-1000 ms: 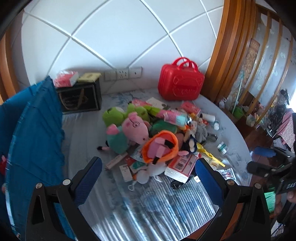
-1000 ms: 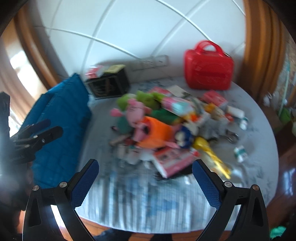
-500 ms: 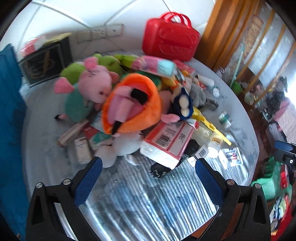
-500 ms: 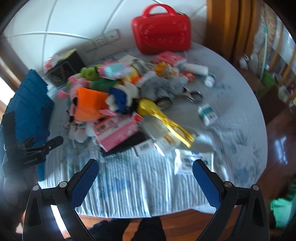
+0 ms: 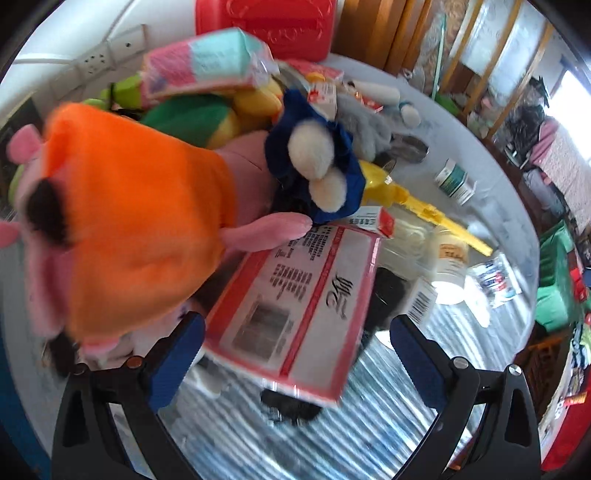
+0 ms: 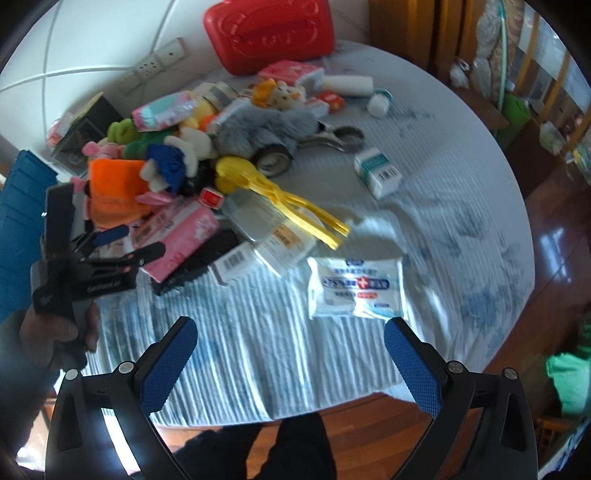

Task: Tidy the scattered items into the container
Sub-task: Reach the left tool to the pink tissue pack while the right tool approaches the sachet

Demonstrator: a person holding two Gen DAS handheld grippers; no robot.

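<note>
The left gripper (image 5: 291, 339) hangs with its jaws spread wide, one blue pad on each side of a pink tissue pack (image 5: 299, 306) at the near edge of the heap; neither pad clearly touches it (the frame is blurred). The right gripper (image 6: 290, 354) is also wide open and holds nothing, above bare striped cloth near the front edge of the round table (image 6: 461, 221). A hand (image 6: 79, 332) grips the left tool at the left of the right wrist view.

One red case (image 6: 269, 33), lid closed, stands at the back of the table against the wall, well apart from both grippers. One orange plush (image 5: 140, 221) lies on the pile, partly over the tissue pack, with one blue plush (image 5: 317, 166) just beside it. One yellow tongs-like toy (image 6: 280, 195) lies across a few boxes in the middle. One white wipes pack (image 6: 356, 288) lies alone, just ahead of the right gripper. One small teal-and-white box (image 6: 376, 171) sits apart to the right. One grey furry toy (image 6: 269, 125) lies behind the yellow one.
</note>
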